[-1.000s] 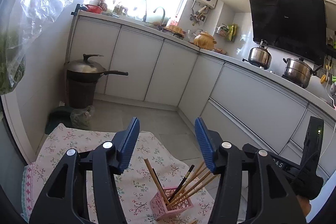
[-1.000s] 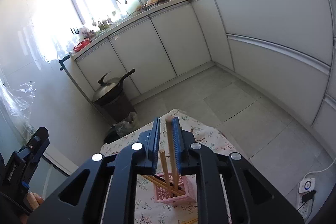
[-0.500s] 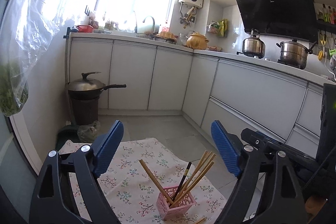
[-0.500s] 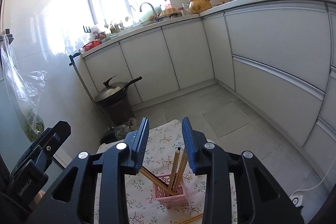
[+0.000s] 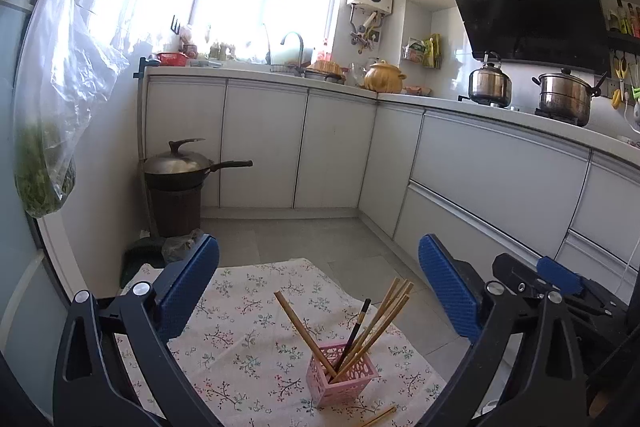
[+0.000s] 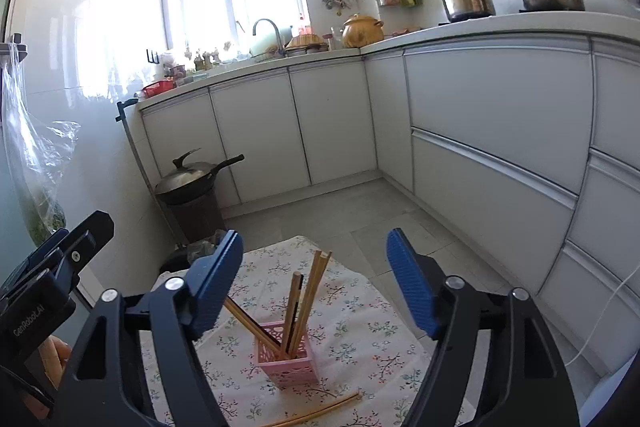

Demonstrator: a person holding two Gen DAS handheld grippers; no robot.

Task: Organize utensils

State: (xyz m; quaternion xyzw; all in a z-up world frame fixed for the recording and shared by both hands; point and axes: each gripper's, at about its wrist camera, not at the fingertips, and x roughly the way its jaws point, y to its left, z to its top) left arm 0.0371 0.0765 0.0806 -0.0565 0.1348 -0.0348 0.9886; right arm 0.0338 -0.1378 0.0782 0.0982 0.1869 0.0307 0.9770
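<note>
A pink perforated holder (image 5: 342, 373) is seen standing upright on the floral cloth (image 5: 240, 327) that covers the table, toward the near right part of the cloth in the left wrist view. A bunch of wooden chopsticks (image 5: 384, 315) is stuck in it, long axes mostly steep, tips fanned up and to the right. One lone chopstick (image 5: 304, 331) is leaned the opposite way, up and to the left, and a dark chopstick (image 5: 354, 331) is propped between the two groups. In the right wrist view the bundle (image 6: 308, 299) is seen closer to vertical, with the odd one slanting off left behind the blue pad.

Two loose chopsticks (image 6: 320, 409) are laid nearly flat on the cloth just in front of the holder, long axis running left to right and slightly up toward the right. Only an end of them is caught at the bottom edge of the left wrist view.

The left gripper (image 5: 320, 291) is spread wide, nothing held between the pads. Same deal with the right gripper (image 6: 316, 287): opened wide and empty, held above the holder.

Bare cloth is left on the far and left sides of the holder. The cloth's right edge is fairly near the holder, with grey floor tiles (image 5: 304, 239) and white cabinets (image 5: 492, 187) beyond.
</note>
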